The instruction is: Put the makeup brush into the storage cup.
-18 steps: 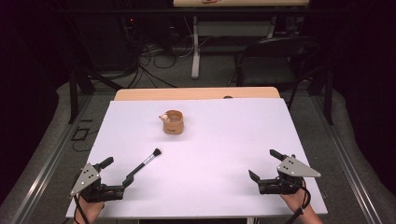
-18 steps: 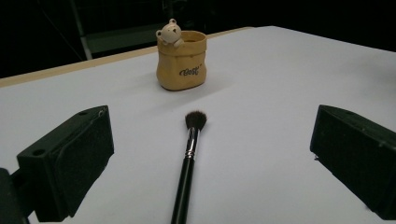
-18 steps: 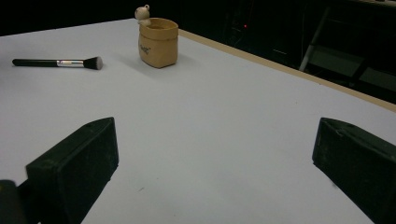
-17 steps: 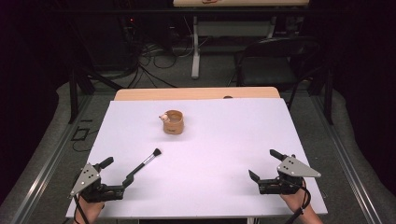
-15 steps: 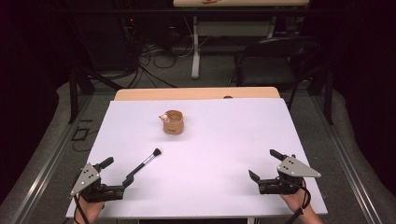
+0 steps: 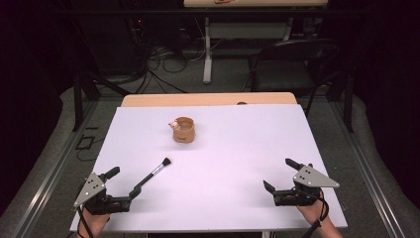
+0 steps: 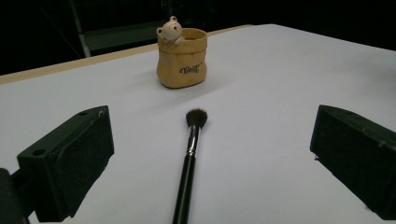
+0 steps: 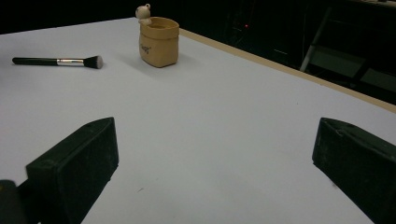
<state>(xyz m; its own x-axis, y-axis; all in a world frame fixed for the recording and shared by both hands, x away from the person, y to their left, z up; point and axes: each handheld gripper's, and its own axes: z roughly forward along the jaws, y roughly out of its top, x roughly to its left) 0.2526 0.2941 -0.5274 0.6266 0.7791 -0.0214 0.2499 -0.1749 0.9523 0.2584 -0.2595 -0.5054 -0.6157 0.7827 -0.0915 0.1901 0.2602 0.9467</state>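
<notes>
The left gripper (image 6: 121, 187) rested released at the near left, its jaws straddling the handle of the black, silver-ferruled makeup brush (image 7: 189, 158), apparently lined up for a grab. The right gripper (image 6: 278, 174) lay unclenched, empty, near right. The tan bear-trimmed ceramic cup (image 6: 183, 129) stood farther back.

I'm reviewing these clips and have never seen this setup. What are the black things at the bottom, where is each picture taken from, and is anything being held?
There is no robot here: a person holds a hand-held two-jaw tool in each hand. The high view looks down on the white table, with the left tool and the right tool near its front edge. The other two pictures come from cameras riding on each tool; the black blocks at the bottom are its own jaws. On the table lie a black makeup brush and, farther back, a tan cup with a small bear on its rim. Both tools stand open and hold nothing; the brush handle lies between the left jaws, untouched.
</notes>
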